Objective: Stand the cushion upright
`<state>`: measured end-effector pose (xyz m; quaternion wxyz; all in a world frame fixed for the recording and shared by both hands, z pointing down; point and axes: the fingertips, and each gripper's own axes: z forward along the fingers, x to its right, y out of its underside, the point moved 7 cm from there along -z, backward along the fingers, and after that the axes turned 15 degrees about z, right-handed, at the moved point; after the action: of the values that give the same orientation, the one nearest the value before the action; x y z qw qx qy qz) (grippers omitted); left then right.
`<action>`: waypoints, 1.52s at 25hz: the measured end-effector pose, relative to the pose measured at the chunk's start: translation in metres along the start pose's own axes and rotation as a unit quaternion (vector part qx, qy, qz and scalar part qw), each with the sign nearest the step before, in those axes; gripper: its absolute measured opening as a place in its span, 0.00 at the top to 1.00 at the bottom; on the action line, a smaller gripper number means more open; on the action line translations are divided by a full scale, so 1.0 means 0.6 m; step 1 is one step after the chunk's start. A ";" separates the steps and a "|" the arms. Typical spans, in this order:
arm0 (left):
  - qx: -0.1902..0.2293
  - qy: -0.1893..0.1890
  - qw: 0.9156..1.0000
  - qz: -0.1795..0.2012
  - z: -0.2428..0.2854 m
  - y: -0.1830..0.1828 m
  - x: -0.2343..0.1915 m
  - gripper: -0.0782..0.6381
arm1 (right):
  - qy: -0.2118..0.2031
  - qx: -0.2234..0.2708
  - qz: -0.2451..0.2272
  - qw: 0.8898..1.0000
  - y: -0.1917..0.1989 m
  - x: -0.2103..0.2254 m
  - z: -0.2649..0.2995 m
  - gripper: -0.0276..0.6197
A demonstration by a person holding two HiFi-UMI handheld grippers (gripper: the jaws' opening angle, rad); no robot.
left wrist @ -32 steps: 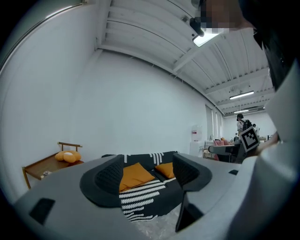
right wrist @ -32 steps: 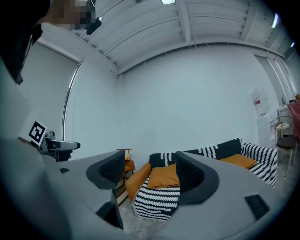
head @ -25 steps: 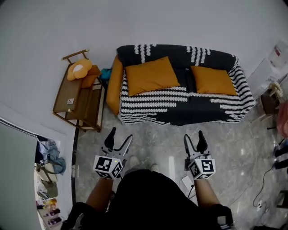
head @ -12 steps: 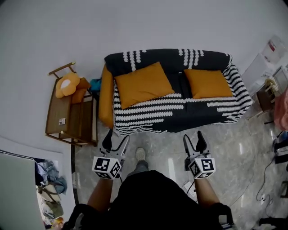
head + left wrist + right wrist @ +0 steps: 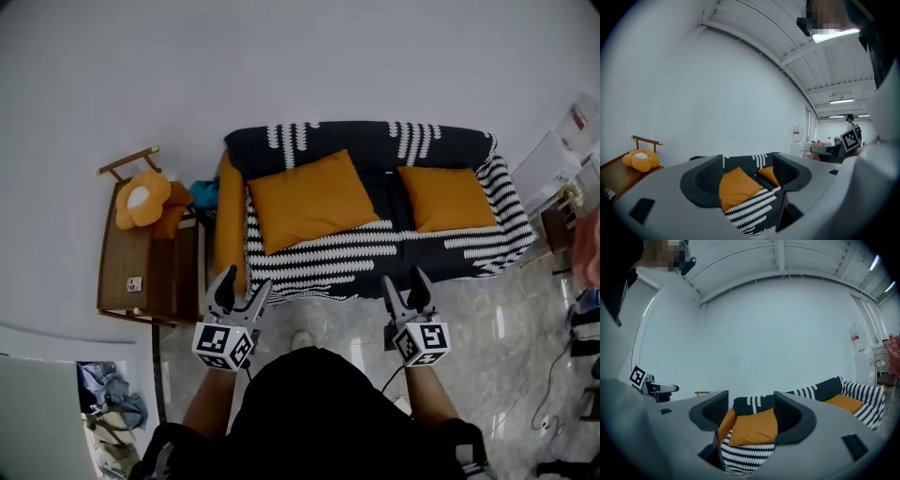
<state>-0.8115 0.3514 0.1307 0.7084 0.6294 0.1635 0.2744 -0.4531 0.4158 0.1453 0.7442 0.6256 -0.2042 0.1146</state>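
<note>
I stand at the sofa [image 5: 441, 142] with both tools held out low and nearly level, just short of its front edge. The left gripper [image 5: 247, 278] has its jaws apart with nothing between them. Its own view looks through the gap at the striped cover and the big orange cushion [image 5: 312, 199]. The right gripper [image 5: 405, 277] also has its jaws open and empty, and the same cushion and the sofa's orange arm [image 5: 230, 211] show beyond them. Neither tool touches the sofa or anything on it.

The big orange cushion lies on the left half of the seat, turned slightly askew, with its far edge towards the backrest. It is not upright. A second cushion [image 5: 448, 198], smaller and the same colour, lies on the right half of the seat, apart from the first. The sofa wears a black cover with white zigzag bands and stands against a plain white wall [image 5: 300, 66].

To the left of the sofa, just beside its arm, is a wooden rack [image 5: 127, 267] with an orange flower-shaped soft toy [image 5: 141, 199] at its far end. The floor [image 5: 525, 323] is pale and marbled.
</note>
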 end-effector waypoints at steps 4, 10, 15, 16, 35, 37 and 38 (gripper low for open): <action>-0.005 0.001 1.000 0.001 0.015 0.007 -0.048 0.41 | -0.002 0.000 -0.007 1.000 0.001 -0.020 0.045 0.50; -0.023 -0.005 1.000 -0.011 0.045 0.026 -0.082 0.41 | -0.003 -0.011 -0.011 1.000 0.000 -0.021 0.092 0.50; -0.030 -0.012 0.999 -0.007 0.077 0.026 -0.096 0.41 | -0.006 -0.022 -0.009 1.000 -0.006 0.002 0.141 0.50; -0.032 -0.017 0.999 -0.007 0.084 0.027 -0.102 0.41 | -0.008 -0.028 -0.008 1.000 -0.006 0.008 0.155 0.50; -0.093 -0.058 0.993 -0.038 0.419 0.041 -0.164 0.41 | -0.034 -0.089 0.006 0.995 -0.090 0.206 0.490 0.49; -0.110 -0.064 0.991 -0.040 0.443 0.050 -0.167 0.41 | -0.037 -0.105 0.002 0.994 -0.091 0.228 0.518 0.49; -0.119 -0.066 0.990 -0.041 0.454 0.057 -0.168 0.41 | -0.039 -0.114 -0.001 0.993 -0.089 0.239 0.533 0.49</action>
<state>-0.7407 0.0748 0.1945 0.7983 0.5499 0.1080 0.2205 -0.3541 0.0809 0.2049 0.8023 0.5411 -0.2437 0.0653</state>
